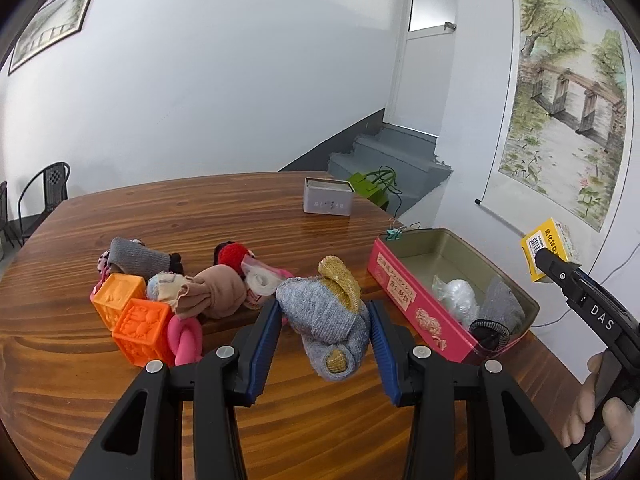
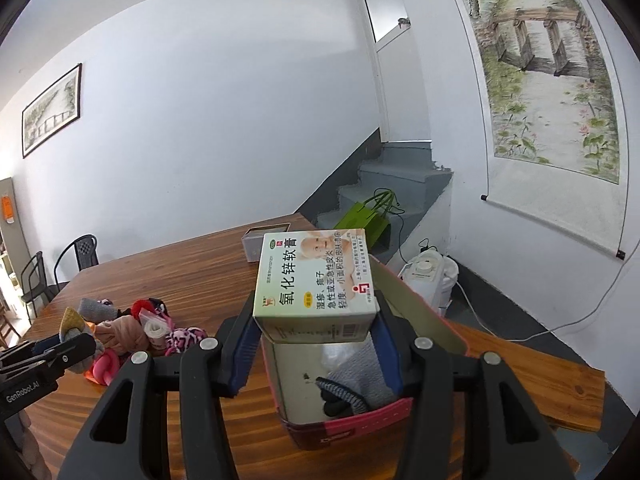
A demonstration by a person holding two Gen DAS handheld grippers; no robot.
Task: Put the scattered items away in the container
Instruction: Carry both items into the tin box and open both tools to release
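A pink tin (image 1: 404,296) with its lid off is seen on the right part of the wooden worktop (image 1: 200,216); inside it lie a clear plastic bag (image 1: 456,294), a folded grey cloth (image 1: 505,304) and a black hair tie (image 1: 490,332). A grey-and-mustard rolled sock (image 1: 332,314) is clamped between the blue pads of the left hand-held gripper (image 1: 325,344), which is nearly closed on it, and is held off the worktop just left of the tin. A medicine box (image 2: 316,284) is gripped by the right hand-held gripper (image 2: 316,344), partly closed, directly above the open tin. Orange toy cubes (image 1: 132,314), a pink knotted toy (image 1: 185,338) and further rolled socks (image 1: 212,294) are left scattered on the worktop to the left.
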